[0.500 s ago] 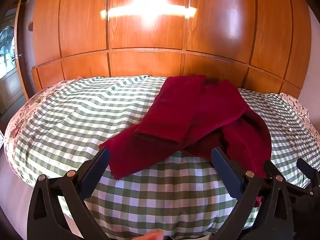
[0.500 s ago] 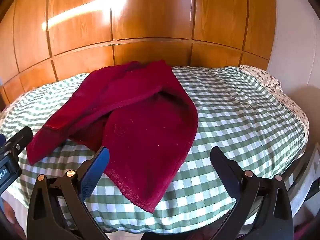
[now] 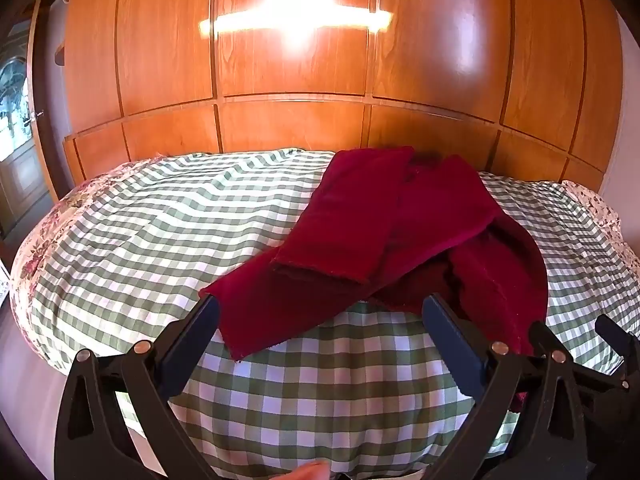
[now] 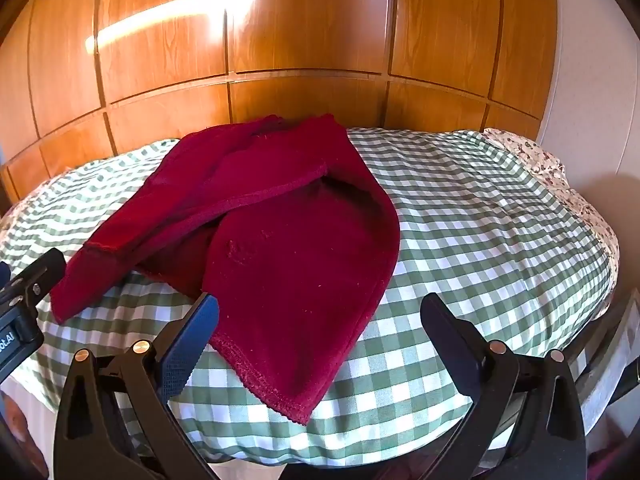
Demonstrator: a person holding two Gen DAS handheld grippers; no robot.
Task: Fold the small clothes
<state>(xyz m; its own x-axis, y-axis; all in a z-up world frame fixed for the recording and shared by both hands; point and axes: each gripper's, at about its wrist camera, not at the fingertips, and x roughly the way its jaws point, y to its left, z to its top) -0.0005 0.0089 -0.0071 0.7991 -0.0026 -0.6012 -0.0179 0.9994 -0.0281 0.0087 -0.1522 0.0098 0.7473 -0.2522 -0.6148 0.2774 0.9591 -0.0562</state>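
Still at the approach step: left gripper (image 3: 320,312) and right gripper (image 4: 320,312) hovering, jaws wide apart, empty, over crumpled red garment (image 4: 288,248) on bed (image 4: 460,220). Next, probably: pinching hem corners, spreading flat.

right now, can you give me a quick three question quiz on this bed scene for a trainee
1. True or false: the left gripper is shut on the red garment.
2. What does the red garment lie on?
A. a bare wooden floor
B. a green checked bedcover
C. a chair
3. Fill in: behind the bed stands a wall of ____ panels.

Key
1. False. Both the left gripper and the right gripper stand open and hold nothing.
2. B, the green checked bedcover.
3. Wooden, see the wooden panels.
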